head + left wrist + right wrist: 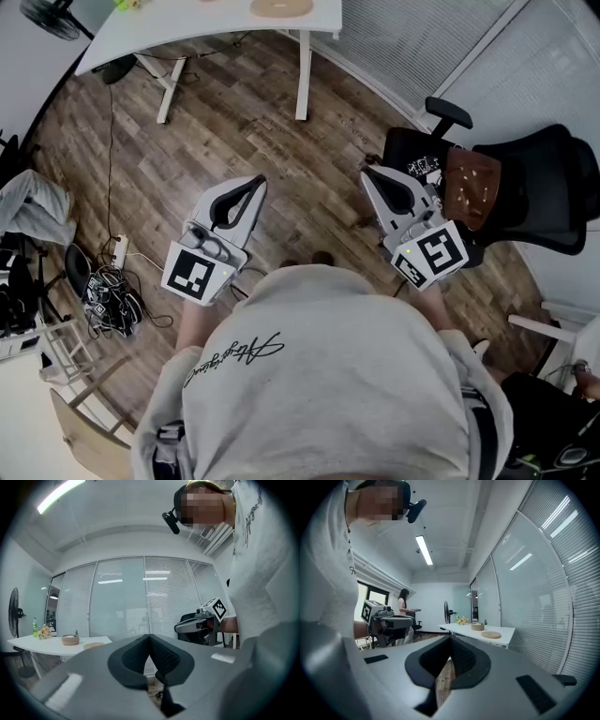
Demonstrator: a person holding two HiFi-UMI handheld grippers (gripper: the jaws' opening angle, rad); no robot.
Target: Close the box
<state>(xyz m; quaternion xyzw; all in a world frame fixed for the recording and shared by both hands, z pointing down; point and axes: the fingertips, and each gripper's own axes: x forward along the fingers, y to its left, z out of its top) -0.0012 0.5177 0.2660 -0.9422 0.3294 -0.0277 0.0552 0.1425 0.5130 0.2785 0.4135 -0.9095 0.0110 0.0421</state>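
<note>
No box shows in any view. My left gripper (pixel 259 179) is held in front of the person's chest over the wooden floor, its jaws shut with nothing between them; in the left gripper view the black pads (pixel 149 636) meet at the tip. My right gripper (pixel 367 172) is level with it to the right, also shut and empty, its pads (pixel 450 637) touching. Both point away from the person. Each gripper sees the other: the right gripper (pixel 202 624) and the left gripper (pixel 388 619).
A white table (pixel 216 26) stands ahead with a round wooden disc (pixel 281 7) on it. A black office chair (pixel 530 187) is close on the right. Cables and a power strip (pixel 112 286) lie on the floor at left. A person (pixel 401 605) stands far off.
</note>
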